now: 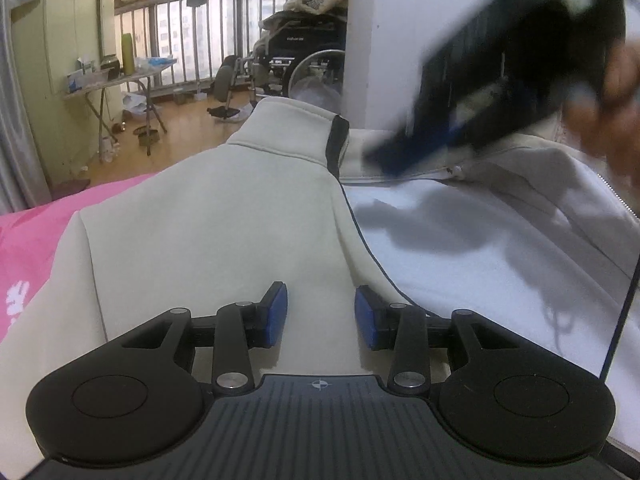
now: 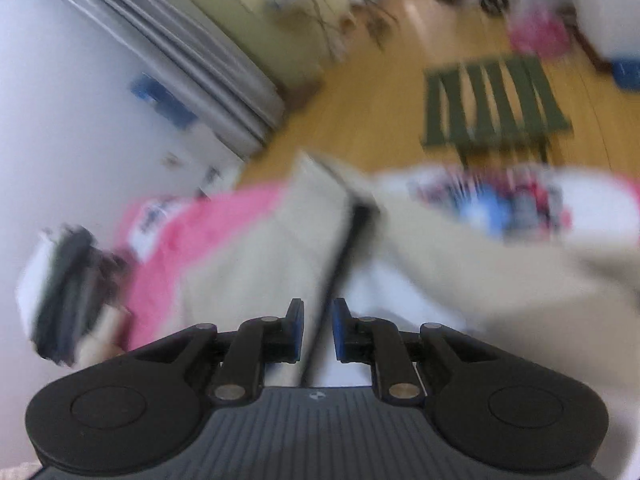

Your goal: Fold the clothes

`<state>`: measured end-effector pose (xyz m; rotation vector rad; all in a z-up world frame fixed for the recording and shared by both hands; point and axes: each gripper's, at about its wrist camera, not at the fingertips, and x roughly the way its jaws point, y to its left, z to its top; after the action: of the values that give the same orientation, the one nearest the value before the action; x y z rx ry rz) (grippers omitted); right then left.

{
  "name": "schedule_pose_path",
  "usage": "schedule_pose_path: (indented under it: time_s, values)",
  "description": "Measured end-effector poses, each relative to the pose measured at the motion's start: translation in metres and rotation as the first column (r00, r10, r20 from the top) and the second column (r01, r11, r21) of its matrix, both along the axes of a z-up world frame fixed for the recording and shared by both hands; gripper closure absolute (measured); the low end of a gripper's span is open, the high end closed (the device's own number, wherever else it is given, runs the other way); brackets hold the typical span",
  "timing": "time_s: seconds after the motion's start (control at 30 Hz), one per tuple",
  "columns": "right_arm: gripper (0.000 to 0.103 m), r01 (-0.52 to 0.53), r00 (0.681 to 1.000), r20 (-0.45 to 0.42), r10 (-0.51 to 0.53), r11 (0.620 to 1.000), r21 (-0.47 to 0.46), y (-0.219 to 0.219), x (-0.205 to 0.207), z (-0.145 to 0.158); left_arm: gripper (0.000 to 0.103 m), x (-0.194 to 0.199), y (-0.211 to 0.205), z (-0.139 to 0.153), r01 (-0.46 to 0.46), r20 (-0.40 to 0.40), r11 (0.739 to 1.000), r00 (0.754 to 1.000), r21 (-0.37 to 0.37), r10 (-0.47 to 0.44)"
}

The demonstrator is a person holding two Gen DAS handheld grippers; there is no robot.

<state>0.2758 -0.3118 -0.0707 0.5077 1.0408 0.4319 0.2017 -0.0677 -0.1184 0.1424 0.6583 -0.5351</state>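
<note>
A cream zip-up jacket (image 1: 208, 216) lies spread on a pink bedspread (image 1: 32, 240), one front panel folded over and its white lining (image 1: 480, 248) showing. Its stand-up collar (image 1: 292, 124) has a dark edge. My left gripper (image 1: 321, 314) is open and empty just above the folded front panel. My right gripper (image 1: 500, 80) hovers blurred over the collar area in the left wrist view. In the right wrist view the right gripper (image 2: 318, 330) is open, empty, above the jacket's dark zip edge (image 2: 344, 256). The left gripper (image 2: 68, 292) shows blurred at the left.
A wheelchair (image 1: 296, 64) piled with things, a folding table (image 1: 116, 80) with bottles and a balcony railing stand beyond the bed. A dark green slatted stool (image 2: 492, 104) stands on the wooden floor (image 2: 380, 92). A printed bundle (image 2: 500, 200) lies at the jacket's far end.
</note>
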Motion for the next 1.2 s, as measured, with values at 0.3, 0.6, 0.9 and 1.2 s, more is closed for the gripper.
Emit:
schedule_pose_path:
  time_s: [0.3, 0.6, 0.9, 1.2]
  values:
    - [0.086, 0.059, 0.998, 0.021, -0.062, 0.993, 0.101, -0.001, 0.009, -0.032, 0.065, -0.003, 0.016, 0.022, -0.044, 0.0, 0.994, 0.999, -0.105, 0.044]
    - [0.086, 0.176, 0.982, 0.046, -0.185, 0.973, 0.148, -0.018, -0.001, -0.03, 0.065, -0.006, 0.009, 0.025, -0.049, 0.021, 0.982, 0.998, -0.18, 0.054]
    - [0.086, 0.224, 0.971, 0.049, -0.234, 0.962, 0.157, -0.018, 0.004, -0.031, 0.065, 0.002, 0.0, 0.016, -0.078, 0.003, 0.989, 0.997, -0.128, 0.079]
    - [0.072, 0.241, 0.959, 0.094, -0.267, 0.944, 0.225, -0.021, 0.009, -0.035, 0.064, 0.013, 0.026, 0.003, -0.179, -0.111, 0.96, 0.981, -0.216, 0.158]
